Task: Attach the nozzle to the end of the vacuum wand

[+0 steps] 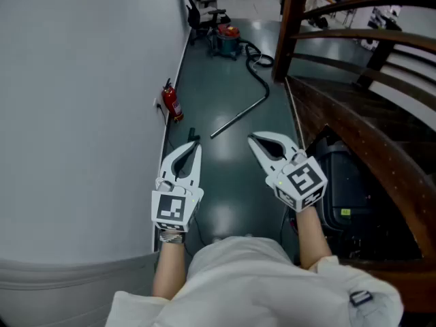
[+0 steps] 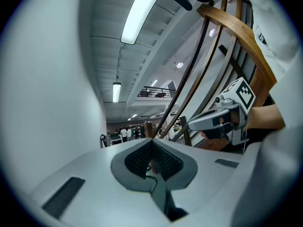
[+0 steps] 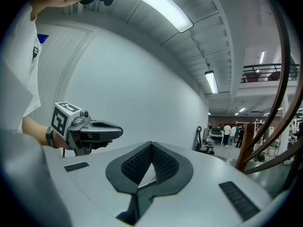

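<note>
The metal vacuum wand [image 1: 238,118] lies slantwise on the dark green floor, joined to a black hose [image 1: 257,70] that runs back to a red and teal vacuum cleaner [image 1: 227,39] far down the corridor. A small dark piece [image 1: 193,135] lies on the floor near the wall; I cannot tell what it is. My left gripper [image 1: 195,144] [image 2: 152,142] and right gripper [image 1: 252,138] [image 3: 151,145] are held level, side by side, well short of the wand. Both are shut with nothing between the pads.
A white wall runs along the left, with a red fire extinguisher [image 1: 172,102] at its foot. A curved wooden stair railing [image 1: 354,125] bounds the right. A black case [image 1: 344,189] sits beside the right hand. Several people stand far off [image 3: 227,131].
</note>
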`<state>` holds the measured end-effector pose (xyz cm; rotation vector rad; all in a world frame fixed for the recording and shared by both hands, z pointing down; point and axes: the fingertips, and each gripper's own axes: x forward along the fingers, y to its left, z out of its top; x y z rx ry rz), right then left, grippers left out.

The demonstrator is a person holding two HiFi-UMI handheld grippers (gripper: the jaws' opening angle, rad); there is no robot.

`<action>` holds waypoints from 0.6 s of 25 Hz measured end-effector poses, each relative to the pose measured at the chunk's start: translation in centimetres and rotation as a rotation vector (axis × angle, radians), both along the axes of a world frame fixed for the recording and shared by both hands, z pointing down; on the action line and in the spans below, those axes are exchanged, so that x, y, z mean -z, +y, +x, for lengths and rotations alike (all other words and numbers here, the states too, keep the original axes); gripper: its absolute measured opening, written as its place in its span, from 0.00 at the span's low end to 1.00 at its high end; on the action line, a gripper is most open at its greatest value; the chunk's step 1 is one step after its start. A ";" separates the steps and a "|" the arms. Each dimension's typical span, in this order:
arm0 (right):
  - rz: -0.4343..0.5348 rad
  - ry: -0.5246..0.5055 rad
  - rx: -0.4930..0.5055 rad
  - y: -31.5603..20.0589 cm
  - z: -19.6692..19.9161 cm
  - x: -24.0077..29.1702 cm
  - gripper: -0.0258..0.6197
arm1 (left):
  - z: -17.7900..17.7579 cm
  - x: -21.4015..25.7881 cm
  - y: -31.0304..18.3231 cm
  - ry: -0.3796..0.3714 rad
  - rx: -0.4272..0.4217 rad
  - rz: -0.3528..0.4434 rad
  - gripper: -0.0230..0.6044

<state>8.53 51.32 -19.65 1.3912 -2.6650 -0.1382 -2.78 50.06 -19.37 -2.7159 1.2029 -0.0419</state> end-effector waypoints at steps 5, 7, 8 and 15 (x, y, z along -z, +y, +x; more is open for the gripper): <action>0.024 -0.032 0.013 -0.3 0.0 0.5 0.08 | 0.4 0.2 -0.6 0.003 0.002 0.020 0.04; 0.018 -0.059 0.029 -0.2 0.0 0.7 0.08 | 0.2 0.0 -0.8 0.005 0.015 0.015 0.04; 0.015 -0.062 0.040 -0.2 0.0 0.8 0.08 | 0.1 0.0 -0.9 0.006 0.023 0.016 0.04; 0.013 -0.035 0.025 -0.2 0.4 -0.4 0.08 | 1.3 -1.1 -0.2 -0.051 -0.003 0.017 0.04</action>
